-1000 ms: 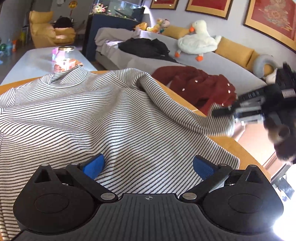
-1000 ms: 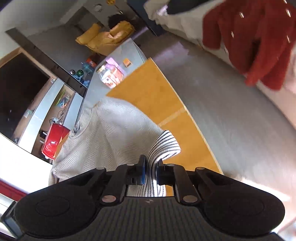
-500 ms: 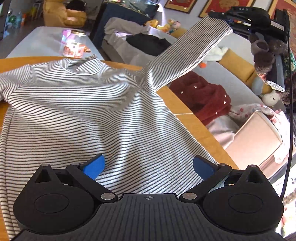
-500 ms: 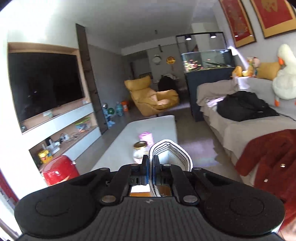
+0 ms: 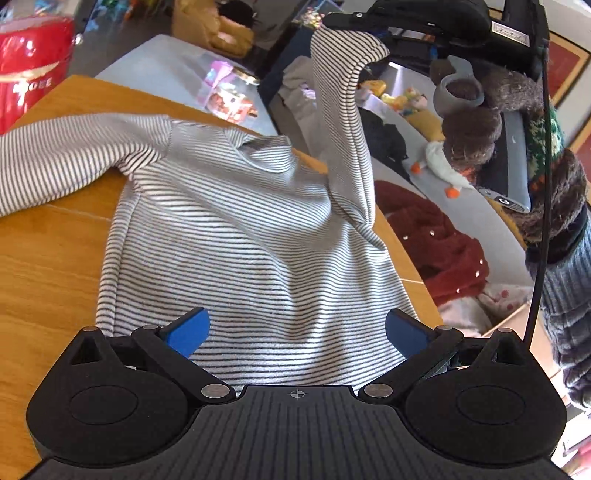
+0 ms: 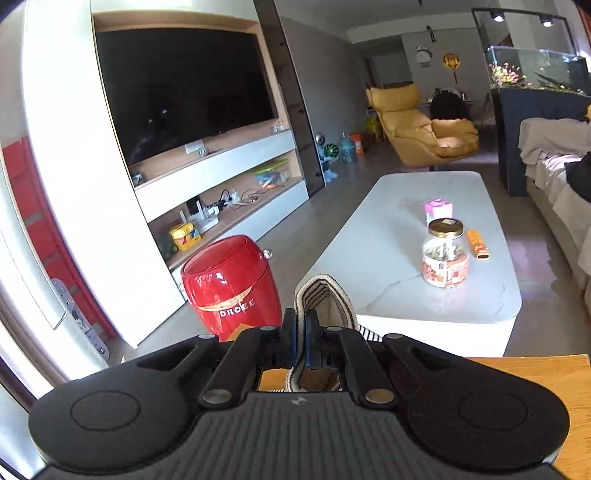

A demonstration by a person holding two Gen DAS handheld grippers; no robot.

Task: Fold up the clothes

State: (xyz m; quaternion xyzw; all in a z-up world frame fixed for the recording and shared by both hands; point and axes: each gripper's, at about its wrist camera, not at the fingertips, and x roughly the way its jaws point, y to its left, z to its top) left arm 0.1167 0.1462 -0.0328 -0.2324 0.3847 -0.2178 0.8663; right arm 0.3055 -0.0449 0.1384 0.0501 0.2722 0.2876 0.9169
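A black-and-white striped long-sleeved top (image 5: 236, 236) lies spread on the wooden table (image 5: 44, 266). Its left sleeve (image 5: 62, 158) rests flat, pointing left. My left gripper (image 5: 295, 332) hovers open over the hem, blue fingertips (image 5: 188, 328) wide apart with nothing between them. The right sleeve (image 5: 347, 122) is lifted high above the table, and my right gripper (image 5: 332, 18) at the top of the left wrist view is shut on its cuff. In the right wrist view the cuff (image 6: 321, 295) sticks out between the closed fingers of that gripper (image 6: 301, 325).
A red drum-shaped container (image 6: 229, 284) stands on the floor beyond the table. The white coffee table (image 6: 413, 251) carries a jar (image 6: 445, 254) and small packs. A dark red garment (image 5: 436, 243) lies on the grey sofa to the right. A person's sleeve (image 5: 569, 280) is at the right edge.
My right gripper has carried the sleeve cuff up off the table's right side and swung it left over the top. The left gripper slid along the hem, staying open.
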